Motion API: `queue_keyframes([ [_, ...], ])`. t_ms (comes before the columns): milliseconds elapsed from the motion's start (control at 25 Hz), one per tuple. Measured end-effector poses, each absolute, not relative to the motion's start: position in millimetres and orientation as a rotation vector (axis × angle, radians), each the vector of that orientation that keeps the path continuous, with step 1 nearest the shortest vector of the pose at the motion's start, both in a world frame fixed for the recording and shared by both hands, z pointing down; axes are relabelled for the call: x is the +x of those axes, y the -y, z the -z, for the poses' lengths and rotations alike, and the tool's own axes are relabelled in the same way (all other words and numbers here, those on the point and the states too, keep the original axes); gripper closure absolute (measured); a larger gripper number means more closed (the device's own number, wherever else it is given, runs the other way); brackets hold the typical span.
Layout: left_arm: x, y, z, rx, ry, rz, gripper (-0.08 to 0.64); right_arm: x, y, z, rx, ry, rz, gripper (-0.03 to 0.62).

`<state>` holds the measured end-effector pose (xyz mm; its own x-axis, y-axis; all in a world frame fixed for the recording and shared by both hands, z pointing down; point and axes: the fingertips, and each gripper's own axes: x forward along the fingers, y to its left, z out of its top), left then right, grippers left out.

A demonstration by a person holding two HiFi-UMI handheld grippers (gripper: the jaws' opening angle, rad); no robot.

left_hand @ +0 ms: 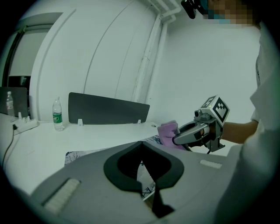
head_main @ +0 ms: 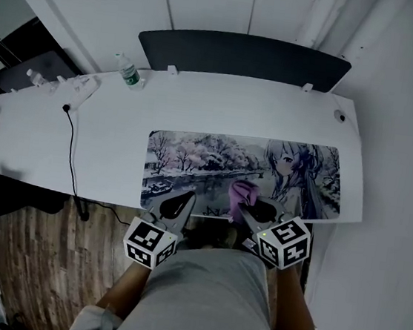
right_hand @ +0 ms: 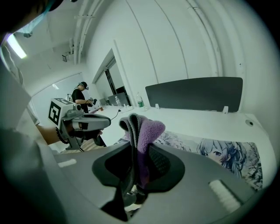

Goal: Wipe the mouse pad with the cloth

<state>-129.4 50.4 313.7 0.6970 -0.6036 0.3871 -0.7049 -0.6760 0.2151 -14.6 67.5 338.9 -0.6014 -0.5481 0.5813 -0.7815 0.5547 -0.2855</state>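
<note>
A long mouse pad (head_main: 214, 161) printed with a snowy scene and an anime girl lies along the white desk's near edge. My right gripper (head_main: 248, 205) is shut on a folded purple cloth (head_main: 241, 192), held upright between its jaws (right_hand: 142, 131) just above the pad's near edge. The cloth (left_hand: 167, 132) and right gripper (left_hand: 186, 136) also show in the left gripper view. My left gripper (head_main: 179, 208) hovers at the pad's near edge (left_hand: 146, 181), shut, with nothing between its jaws.
A dark screen panel (head_main: 244, 55) stands along the desk's far edge. A water bottle (head_main: 129, 72) and a power strip (head_main: 74, 88) with a black cable (head_main: 71, 153) sit at the far left. A person (right_hand: 81, 98) stands in the background room. Wooden floor (head_main: 46, 253) lies below.
</note>
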Motion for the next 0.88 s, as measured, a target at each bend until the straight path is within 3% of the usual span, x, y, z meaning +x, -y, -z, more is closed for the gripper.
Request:
queue_keyframes([
  [880,-102,-50,-307,2.583,0.996,-0.434,0.543,20,-58,-334,1.141,2.374,-0.761,0.495],
])
